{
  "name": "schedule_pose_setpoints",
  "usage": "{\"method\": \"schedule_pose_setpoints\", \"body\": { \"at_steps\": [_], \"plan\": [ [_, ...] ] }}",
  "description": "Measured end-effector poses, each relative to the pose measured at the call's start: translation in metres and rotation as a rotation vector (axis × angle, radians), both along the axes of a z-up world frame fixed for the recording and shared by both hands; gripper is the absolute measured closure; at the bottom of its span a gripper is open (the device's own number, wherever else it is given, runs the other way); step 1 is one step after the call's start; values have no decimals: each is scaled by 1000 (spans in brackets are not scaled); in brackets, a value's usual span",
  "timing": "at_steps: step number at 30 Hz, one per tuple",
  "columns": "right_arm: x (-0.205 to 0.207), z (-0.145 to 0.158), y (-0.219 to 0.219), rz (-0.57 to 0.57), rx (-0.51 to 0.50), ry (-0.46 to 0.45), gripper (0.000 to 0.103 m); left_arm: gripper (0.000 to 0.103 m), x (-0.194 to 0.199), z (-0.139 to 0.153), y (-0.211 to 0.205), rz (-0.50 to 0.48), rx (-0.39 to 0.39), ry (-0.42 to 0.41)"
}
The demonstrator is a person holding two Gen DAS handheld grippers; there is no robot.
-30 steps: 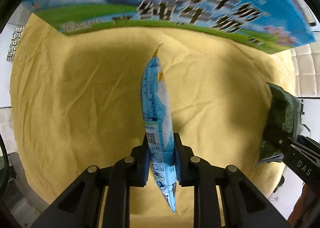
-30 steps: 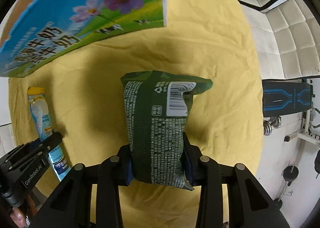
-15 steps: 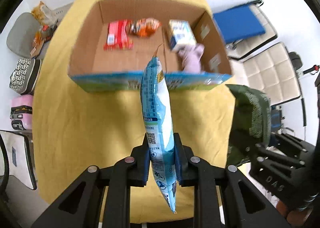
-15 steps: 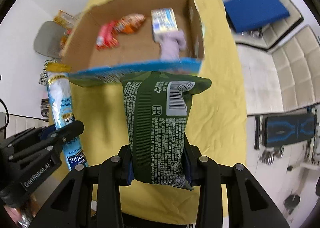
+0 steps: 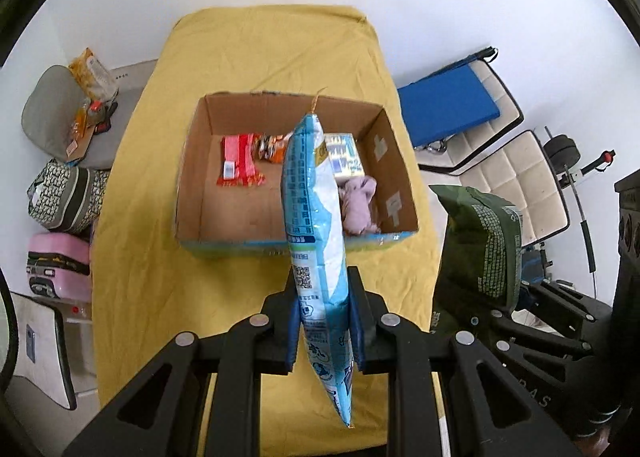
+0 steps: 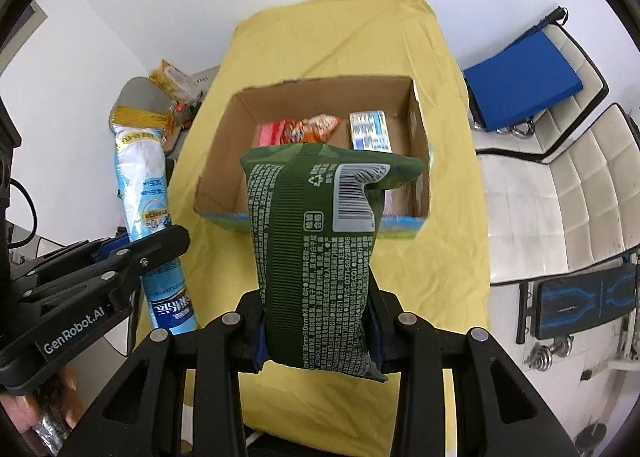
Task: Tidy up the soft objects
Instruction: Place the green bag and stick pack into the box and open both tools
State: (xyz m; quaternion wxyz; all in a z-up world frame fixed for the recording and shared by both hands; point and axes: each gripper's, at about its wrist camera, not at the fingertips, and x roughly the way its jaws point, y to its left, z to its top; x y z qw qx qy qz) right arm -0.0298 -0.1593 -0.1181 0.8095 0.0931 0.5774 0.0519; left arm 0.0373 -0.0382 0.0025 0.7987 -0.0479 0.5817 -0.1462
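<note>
1. Yellow cloth (image 5: 256,53) covered the table, with white wall behind it.
2. Nearest to me, the left gripper (image 5: 325,321) pinched a blue pouch (image 5: 316,225) by its lower part, held edge-on above the cloth, short of the cardboard box (image 5: 200,181).
3. Just right of it, the right gripper (image 6: 318,331) clamped a green bag (image 6: 316,249), also raised before the box.
4. Farther on, the open box sat on the cloth, holding a red packet (image 5: 238,161), an orange snack (image 6: 312,127), a small blue carton (image 6: 370,131) and a lilac cloth item (image 5: 358,205).
5. Left of the box, a grey chair (image 5: 48,109) carried clutter.
</note>
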Motion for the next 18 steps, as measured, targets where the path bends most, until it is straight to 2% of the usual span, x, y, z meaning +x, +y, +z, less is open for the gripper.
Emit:
{"method": "schedule_pose_setpoints", "body": {
  "at_steps": [7, 10, 18],
  "plan": [
    [47, -3, 1, -30, 17, -22, 64, 85, 51, -16, 9, 7, -5, 18],
    [75, -23, 3, -39, 7, -11, 64, 85, 81, -32, 17, 16, 18, 29],
    [142, -90, 10, -42, 24, 79, 64, 85, 157, -105, 32, 50, 31, 167]
  ]
}}
